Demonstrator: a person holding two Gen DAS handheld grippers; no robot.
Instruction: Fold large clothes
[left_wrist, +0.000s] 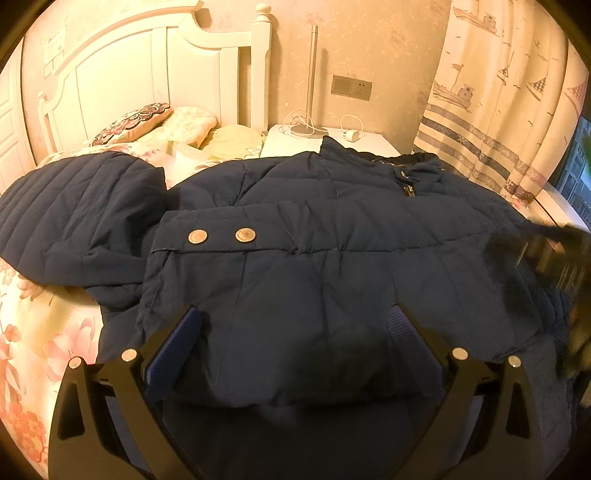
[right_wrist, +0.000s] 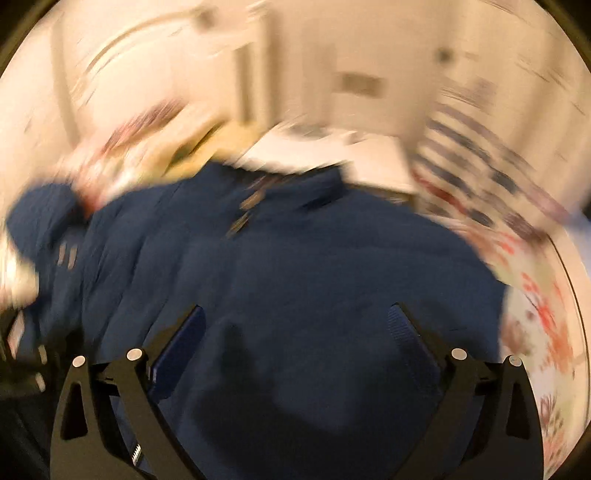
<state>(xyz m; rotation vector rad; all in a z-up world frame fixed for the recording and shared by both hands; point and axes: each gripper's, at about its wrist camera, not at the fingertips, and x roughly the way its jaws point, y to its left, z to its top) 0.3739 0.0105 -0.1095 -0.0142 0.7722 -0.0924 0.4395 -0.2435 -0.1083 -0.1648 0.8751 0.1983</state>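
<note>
A wide bed with a pink-flowered quilt cover (left_wrist: 22, 332) carries the task's thing: a dark navy quilted padded jacket (left_wrist: 332, 229), which lies spread across the near part of the mattress with its collar toward the white bedside table (left_wrist: 295, 142). One flap of the jacket is already laid over the body, showing a band with two round metal snap buttons (left_wrist: 221, 235), while its ribbed sleeve (left_wrist: 70, 214) trails off to the left side over the quilt.

The left gripper (left_wrist: 299, 321) hovers just over the jacket's lower hem, its jaws spread wide and gripping nothing. The right gripper (right_wrist: 299, 321) is likewise splayed and empty over the navy fabric; its view is smeared by motion, so finer detail there cannot be told.

The step in hand looks like choosing the next hold. To do it well, each gripper should probably pinch through all the padded layers at an edge, lift evenly with both sides, and lay the fold flat so the puffy filling does not spring it open.
</note>
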